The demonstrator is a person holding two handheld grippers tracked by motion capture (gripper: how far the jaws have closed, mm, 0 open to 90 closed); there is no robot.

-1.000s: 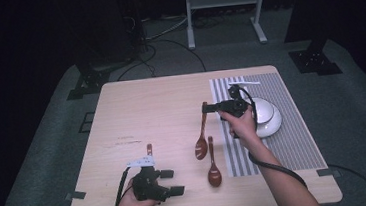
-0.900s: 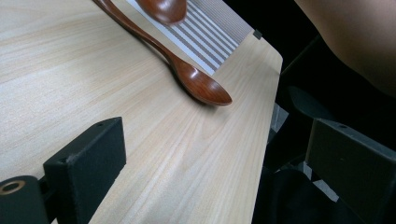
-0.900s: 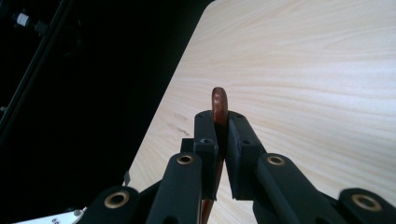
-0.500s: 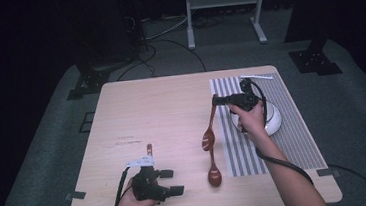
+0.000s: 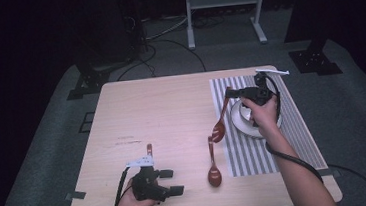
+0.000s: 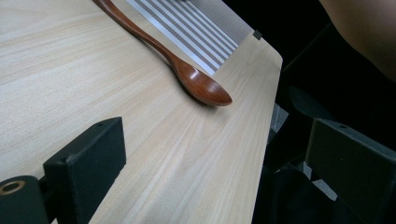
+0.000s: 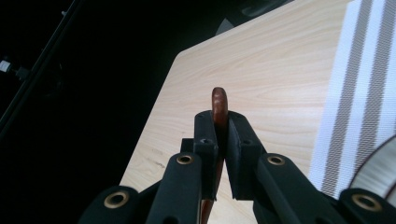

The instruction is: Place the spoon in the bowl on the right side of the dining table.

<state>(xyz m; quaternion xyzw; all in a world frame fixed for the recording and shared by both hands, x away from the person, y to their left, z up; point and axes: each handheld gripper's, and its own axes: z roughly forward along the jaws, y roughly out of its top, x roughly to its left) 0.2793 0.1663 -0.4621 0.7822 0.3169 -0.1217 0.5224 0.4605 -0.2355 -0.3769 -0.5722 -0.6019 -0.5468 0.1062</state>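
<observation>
A pale wooden worktop [image 5: 162, 115] stands on a grey carpeted floor [image 5: 50, 159] in a dark room, its surroundings falling off into black. Behind it a white metal stand [image 5: 223, 9] rises among loose cables [image 5: 165, 39], with black stand feet [image 5: 89, 83] at the left and right [image 5: 315, 61].

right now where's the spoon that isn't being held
In the high view the loose spoon lies flat on the table, near the front edge, just left of the striped mat and right of the left gripper.
</observation>
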